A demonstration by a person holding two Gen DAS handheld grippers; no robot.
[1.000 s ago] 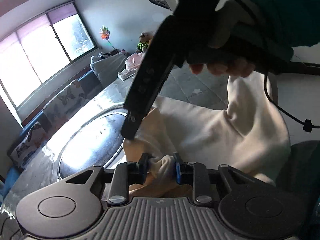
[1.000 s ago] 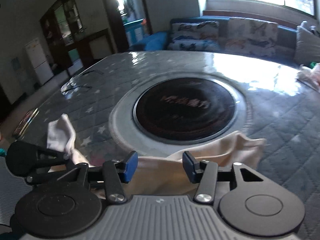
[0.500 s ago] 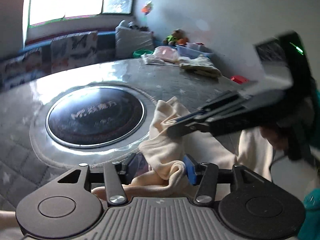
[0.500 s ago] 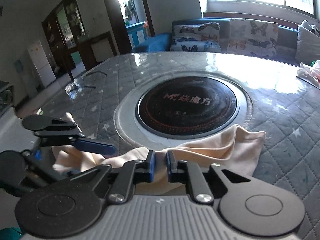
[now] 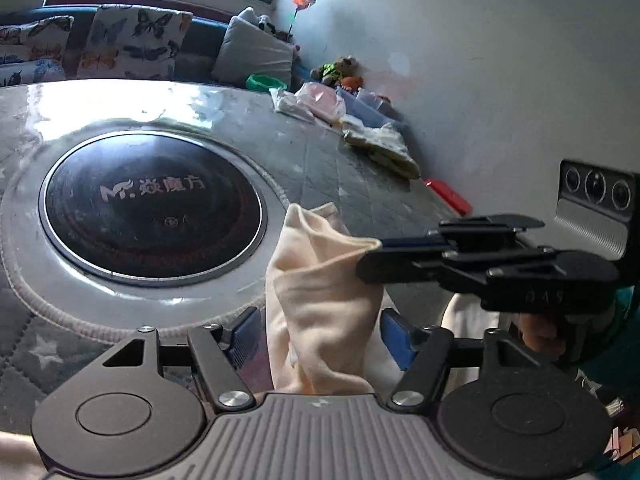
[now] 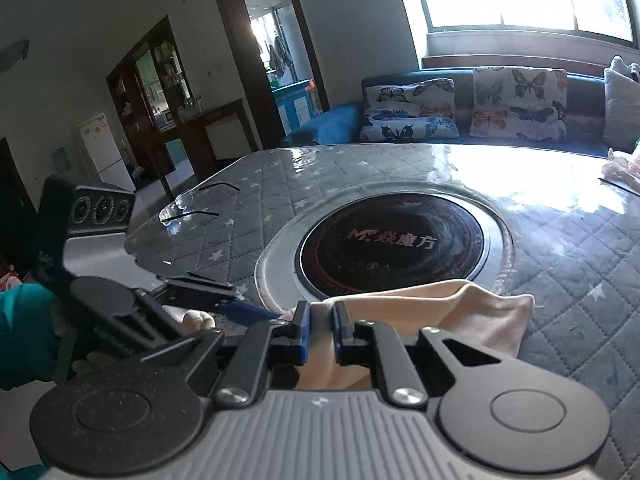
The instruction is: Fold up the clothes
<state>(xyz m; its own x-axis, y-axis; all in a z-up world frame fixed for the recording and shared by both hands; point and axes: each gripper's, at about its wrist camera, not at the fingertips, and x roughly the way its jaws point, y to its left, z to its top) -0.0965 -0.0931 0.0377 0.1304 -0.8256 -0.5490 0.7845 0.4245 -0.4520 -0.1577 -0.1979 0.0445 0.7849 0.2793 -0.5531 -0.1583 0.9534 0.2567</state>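
A cream garment (image 5: 320, 304) is bunched at the near edge of the quilted grey table (image 5: 340, 168). In the left wrist view my left gripper (image 5: 320, 340) is open, its blue pads wide on either side of the cloth. My right gripper (image 5: 372, 256) reaches in from the right there and is shut on the garment's upper edge. In the right wrist view the right gripper (image 6: 320, 332) has its pads pinched on the cream garment (image 6: 460, 312), which drapes to the right over the table (image 6: 580, 240). The left gripper's fingers (image 6: 240, 308) sit just left of it.
A round black hotplate (image 5: 152, 208) with a silver rim is set in the table's middle (image 6: 392, 244). Folded clothes (image 5: 380, 144) and bags lie at the table's far right by the wall. A sofa with butterfly cushions (image 6: 480, 108) stands behind the table.
My left gripper has let go of the cloth and opened wide. My right gripper closed on the garment's edge and holds it. The left view swung toward the wall.
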